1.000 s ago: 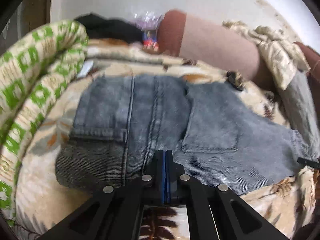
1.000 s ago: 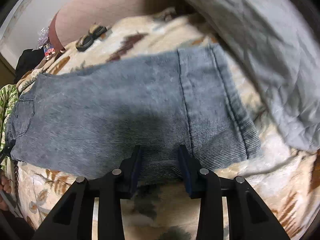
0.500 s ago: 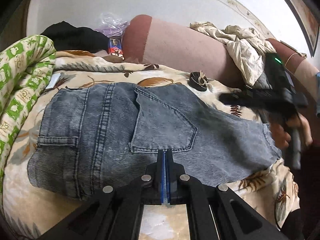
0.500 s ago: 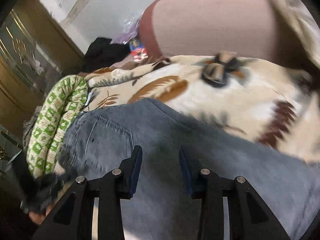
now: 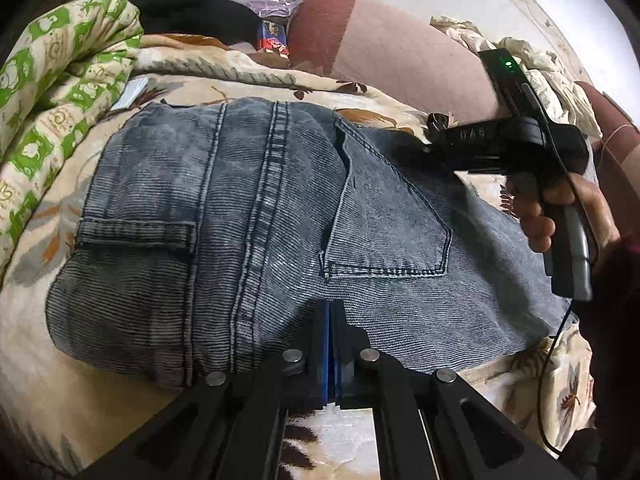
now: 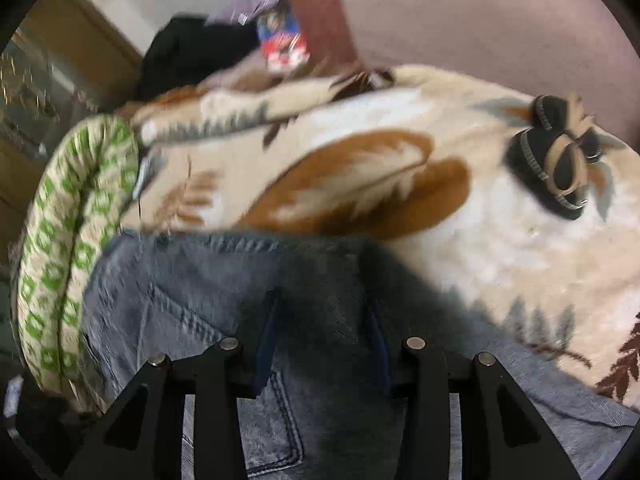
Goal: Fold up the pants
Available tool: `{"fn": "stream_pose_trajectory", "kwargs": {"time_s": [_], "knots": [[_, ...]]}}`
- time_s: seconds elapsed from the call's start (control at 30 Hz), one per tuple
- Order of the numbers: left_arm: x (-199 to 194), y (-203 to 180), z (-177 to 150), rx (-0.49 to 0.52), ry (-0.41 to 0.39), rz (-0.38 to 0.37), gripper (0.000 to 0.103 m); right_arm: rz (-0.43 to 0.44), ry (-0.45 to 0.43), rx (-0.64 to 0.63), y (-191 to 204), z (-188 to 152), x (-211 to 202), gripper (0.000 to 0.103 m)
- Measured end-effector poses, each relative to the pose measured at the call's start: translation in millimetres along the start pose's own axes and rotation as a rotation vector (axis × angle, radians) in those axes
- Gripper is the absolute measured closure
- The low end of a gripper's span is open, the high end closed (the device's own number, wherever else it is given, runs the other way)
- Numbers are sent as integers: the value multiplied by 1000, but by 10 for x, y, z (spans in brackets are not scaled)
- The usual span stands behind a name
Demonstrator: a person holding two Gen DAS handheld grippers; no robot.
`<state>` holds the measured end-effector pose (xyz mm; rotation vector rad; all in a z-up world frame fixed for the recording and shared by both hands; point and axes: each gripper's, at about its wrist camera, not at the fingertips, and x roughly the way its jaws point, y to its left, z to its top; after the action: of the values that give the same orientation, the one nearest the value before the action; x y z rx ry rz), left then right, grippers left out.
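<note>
Grey-blue denim pants [image 5: 256, 216] lie flat on a cream leaf-patterned blanket [image 5: 48, 364], back pockets up, waist toward the left. My left gripper [image 5: 332, 312] is shut at the pants' near edge; whether it pinches cloth is hidden. My right gripper [image 6: 322, 320] is open and empty, hovering low over the pants [image 6: 192, 304] near their far edge. It also shows in the left wrist view [image 5: 434, 124], held in a hand over the pants' far right side.
A green-and-cream quilt [image 5: 52, 80] is rolled along the left. A pinkish-brown bolster [image 5: 400, 64] lies at the back, with black clothing [image 5: 192, 12] and a beige cloth [image 5: 532, 68]. Dark hair ties [image 6: 556, 160] sit on the blanket.
My right gripper left the pant-leg hem and swung across to hover over the seat area by the far edge. The left gripper stayed shut, its view drawing closer to the pants.
</note>
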<state>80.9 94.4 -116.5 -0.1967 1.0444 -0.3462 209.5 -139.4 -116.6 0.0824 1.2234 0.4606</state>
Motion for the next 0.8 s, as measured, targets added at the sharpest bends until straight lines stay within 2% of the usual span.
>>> {"fn": "stream_pose_trajectory", "kwargs": {"time_s": [0.03, 0.07, 0.17, 0.33, 0.43, 0.5, 0.53, 0.57, 0.6, 0.73, 0.8], "knots": [[6, 6, 19, 0, 1, 3, 100, -36, -20, -12, 33, -4, -42, 87], [3, 3, 20, 2, 0, 7, 100, -36, -38, -1, 30, 11, -85, 97], [-25, -8, 9, 2, -1, 13, 100, -37, -87, 27, 9, 97, -175, 99], [-101, 48, 0, -7, -26, 30, 100, -138, -147, 63, 34, 191, -49, 100], [-53, 55, -22, 9, -7, 48, 100, -161, -106, 103, -54, 141, 201, 99], [-29, 74, -23, 12, 2, 47, 100, -170, -128, 92, -37, 112, 229, 98], [-24, 96, -6, 4, 4, 41, 100, -163, -133, 106, -41, 103, 184, 90], [-43, 120, 4, -8, 3, 34, 100, -151, -131, 135, -62, 87, 118, 77], [-53, 138, 22, -13, -4, 40, 100, -129, -139, 162, -83, 52, 15, 72], [-146, 151, 77, -6, -56, 83, 100, -121, -209, 126, 20, -239, -460, 64], [-201, 148, 102, 1, -91, 110, 100, -118, -223, 91, 82, -538, -716, 61]]}}
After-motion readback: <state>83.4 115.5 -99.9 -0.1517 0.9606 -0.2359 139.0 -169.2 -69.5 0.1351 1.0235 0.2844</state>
